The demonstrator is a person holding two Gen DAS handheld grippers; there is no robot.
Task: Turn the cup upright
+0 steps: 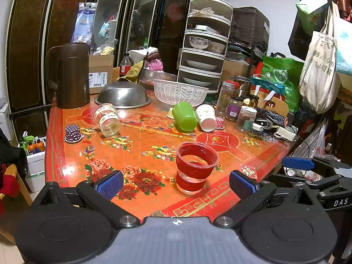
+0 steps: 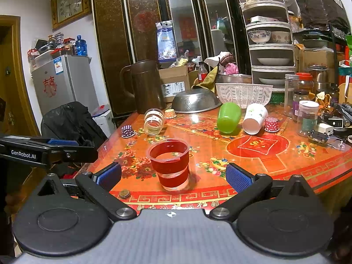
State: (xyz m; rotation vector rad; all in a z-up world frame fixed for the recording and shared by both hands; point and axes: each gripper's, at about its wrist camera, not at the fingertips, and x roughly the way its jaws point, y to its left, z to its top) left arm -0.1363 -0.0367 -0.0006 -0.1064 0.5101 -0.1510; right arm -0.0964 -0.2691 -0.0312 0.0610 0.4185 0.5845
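A clear plastic cup with a red band (image 1: 194, 167) stands upright near the table's front edge; it also shows in the right wrist view (image 2: 170, 164). My left gripper (image 1: 176, 183) is open, its blue pads on either side of the cup and a little short of it. My right gripper (image 2: 173, 177) is open in the same way, the cup between its pads and slightly ahead. A green cup (image 1: 184, 116), a white paper cup (image 1: 206, 117) and a clear cup with patterned bands (image 1: 107, 120) lie on their sides farther back.
The red floral table (image 1: 136, 154) holds a brown jug (image 1: 70, 74), an upturned steel colander (image 1: 123, 94), a white basket (image 1: 179, 92), jars (image 1: 233, 107) and small spotted cupcake liners (image 1: 73, 133). A stacked dish rack (image 1: 205, 41) stands behind. A coin (image 2: 123, 193) lies at the front edge.
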